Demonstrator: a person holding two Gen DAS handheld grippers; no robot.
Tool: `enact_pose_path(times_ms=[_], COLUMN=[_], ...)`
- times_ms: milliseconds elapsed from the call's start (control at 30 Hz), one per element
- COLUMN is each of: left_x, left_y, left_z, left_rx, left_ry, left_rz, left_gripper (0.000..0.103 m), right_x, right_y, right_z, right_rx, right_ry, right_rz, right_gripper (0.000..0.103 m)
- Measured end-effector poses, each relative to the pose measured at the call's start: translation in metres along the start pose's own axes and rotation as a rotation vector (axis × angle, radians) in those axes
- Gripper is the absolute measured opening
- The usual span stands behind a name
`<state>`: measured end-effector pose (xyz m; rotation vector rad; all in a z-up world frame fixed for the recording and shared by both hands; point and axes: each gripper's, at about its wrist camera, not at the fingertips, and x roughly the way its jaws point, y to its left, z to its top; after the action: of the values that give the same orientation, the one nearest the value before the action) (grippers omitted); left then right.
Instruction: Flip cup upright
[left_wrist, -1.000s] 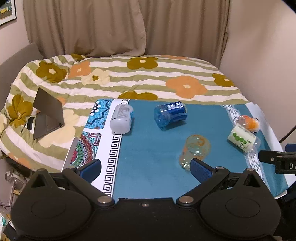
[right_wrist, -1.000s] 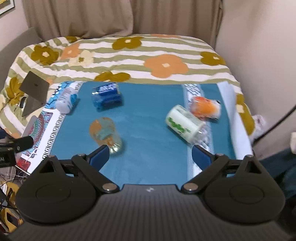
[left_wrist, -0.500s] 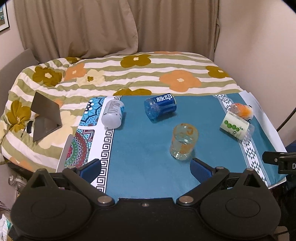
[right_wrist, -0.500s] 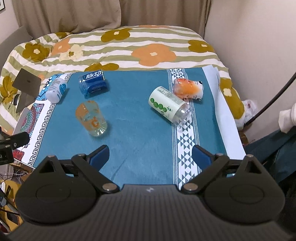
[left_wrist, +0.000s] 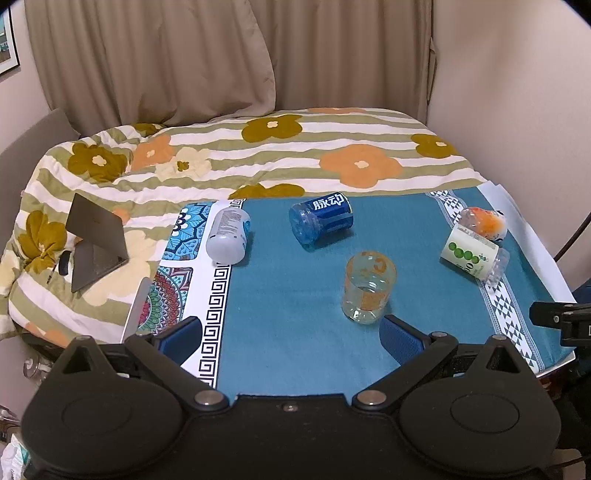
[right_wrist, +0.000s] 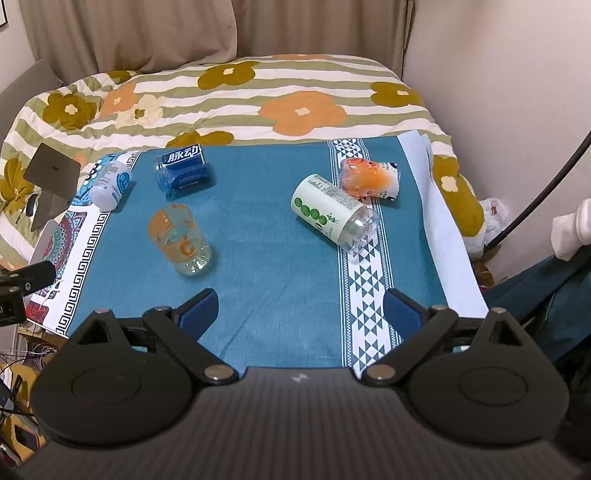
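Clear cup with orange print (left_wrist: 368, 287): upright on teal cloth (left_wrist: 295, 295), just ahead of the left gripper (left_wrist: 291, 334), by its right finger. Left gripper: jaws wide, empty. Right gripper (right_wrist: 300, 311): jaws wide, empty; cup ahead-left (right_wrist: 180, 240). Blue bottle (left_wrist: 321, 218), green-dotted bottle (right_wrist: 334, 214): lying farther ahead.

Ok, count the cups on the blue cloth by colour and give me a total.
Orange: 2, the standing cup and the far right cup
Blue: 1
White: 1
Green dots: 1
Total: 5
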<state>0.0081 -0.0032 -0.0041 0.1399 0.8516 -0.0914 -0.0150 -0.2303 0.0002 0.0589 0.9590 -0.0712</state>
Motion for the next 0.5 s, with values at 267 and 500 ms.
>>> enact_pose_path(times_ms=[267, 500], left_x=[-0.0001, -0.0004], left_y=[0.0025, 0.0015], left_z=[-0.0011, -0.0019], left_rx=[-0.008, 0.001], left_ry=[-0.003, -0.011], left_rz=[0.008, 0.01], left_gripper=[0.103, 0.103], right_x=[0.0009, 0.0012], right_y=[0.0025, 0.0029], right_z=[-0.0016, -0.0018], right_rx=[-0.007, -0.008], right_ry=[0.005, 0.004], right_rz=[0.0, 0.0], right_gripper=[0.103, 0.103])
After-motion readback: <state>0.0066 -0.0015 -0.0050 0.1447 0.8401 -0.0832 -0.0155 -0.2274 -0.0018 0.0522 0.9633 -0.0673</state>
